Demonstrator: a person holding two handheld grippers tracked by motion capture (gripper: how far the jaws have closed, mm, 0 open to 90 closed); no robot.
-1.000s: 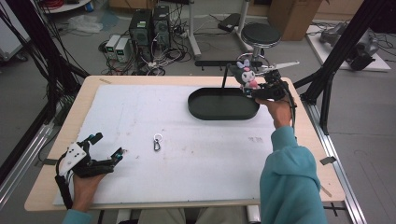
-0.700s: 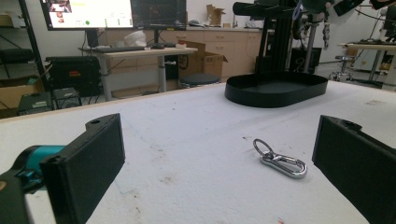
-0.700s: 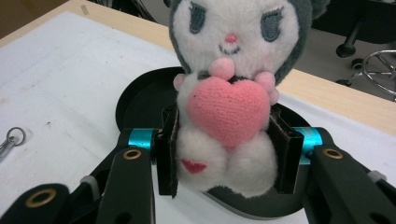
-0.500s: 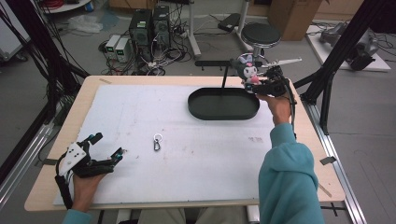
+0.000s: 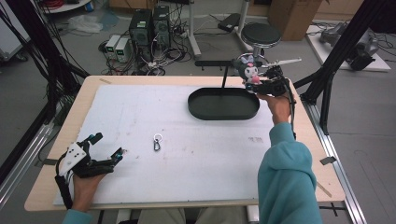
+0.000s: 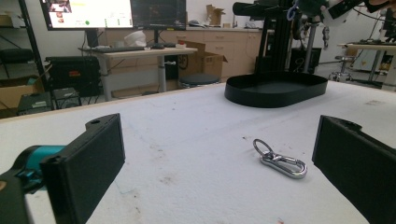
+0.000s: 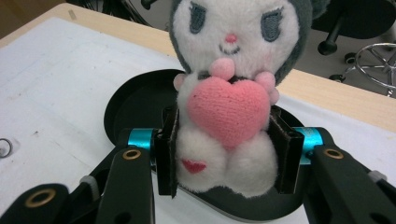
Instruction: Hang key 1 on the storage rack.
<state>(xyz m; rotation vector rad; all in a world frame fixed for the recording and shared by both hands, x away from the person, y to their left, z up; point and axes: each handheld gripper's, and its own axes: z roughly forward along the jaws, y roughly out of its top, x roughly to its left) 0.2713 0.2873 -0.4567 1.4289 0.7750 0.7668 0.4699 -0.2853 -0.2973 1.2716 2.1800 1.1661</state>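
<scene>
While the right hand-held gripper (image 7: 224, 158) is clenched on a plush toy (image 7: 231, 93), its two black jaws press the toy's white body from both sides, with the pink heart bulging out between them. In the high view this right hand-held gripper (image 5: 261, 83) sits raised at the far right end of the black oval tray (image 5: 223, 113), the plush toy (image 5: 247, 70) sticking up from it, over the tray's right rim or just beyond it; which one, cannot tell. In the right gripper view the tray (image 7: 135, 100) lies directly below and behind the toy. Toy's ears and top of head are cut off at the top edge there, and its underside is hidden by the jaws.

The left hand-held gripper (image 5: 106, 145) is released, jaws spread wide, grasping nothing, resting low near the front left corner of the desk (image 5: 60, 135). In the left gripper view its jaws stand wide apart at either side, the right one cut off by the edge. A silver key ring clip (image 6: 279, 159) lies flat on the white desk cover between the jaws and ahead of them, nearer the right jaw, touching neither. In the high view the key ring clip (image 5: 157, 142) is to the right of the left hand-held gripper, well apart from the tray. A sliver of the ring shows at the left edge of the right gripper view.

The person's teal sleeve (image 5: 285, 177) covers the right forearm.
</scene>
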